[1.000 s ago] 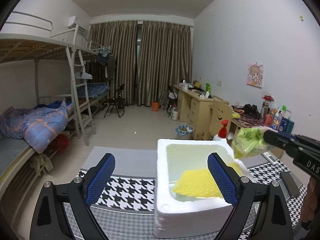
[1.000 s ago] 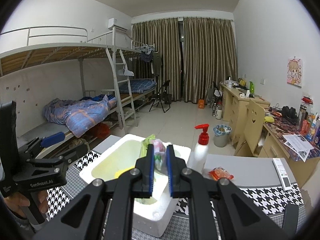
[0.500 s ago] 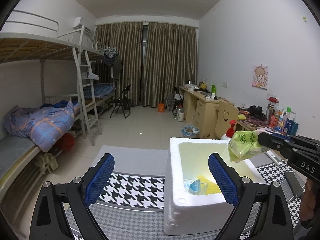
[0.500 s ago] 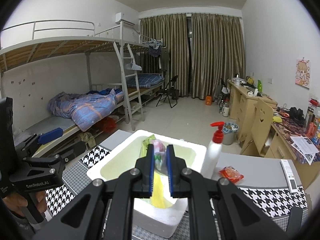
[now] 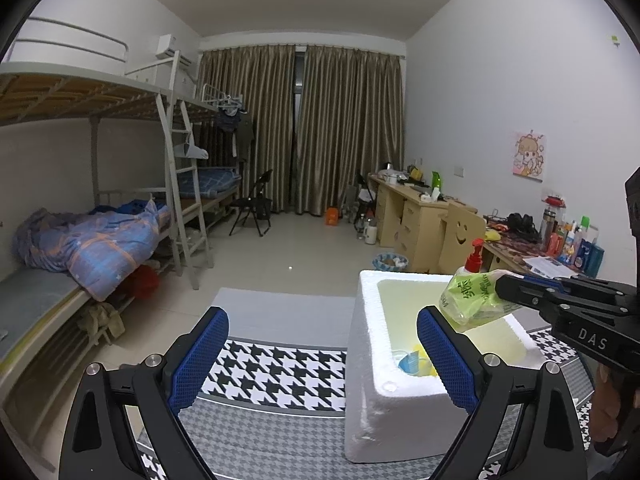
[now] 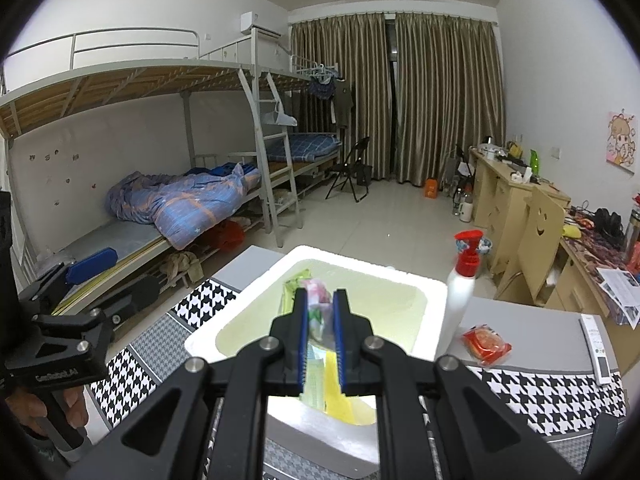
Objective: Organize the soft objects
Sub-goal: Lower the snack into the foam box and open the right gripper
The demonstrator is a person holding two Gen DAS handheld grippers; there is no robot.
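Observation:
A white foam box stands on the houndstooth table mat; it also shows in the right wrist view. A yellow cloth and a small blue item lie inside it. My right gripper is shut on a green soft packet and holds it above the box opening. My left gripper is open and empty, to the left of the box, with its right finger in front of the box rim.
A white pump bottle with a red top stands right behind the box. A red snack packet and a white remote lie on the table to the right. Bunk beds are left, desks right.
The left gripper has drawn back and left from the box. The right gripper, still shut on the green packet, has moved over the box and sits slightly lower.

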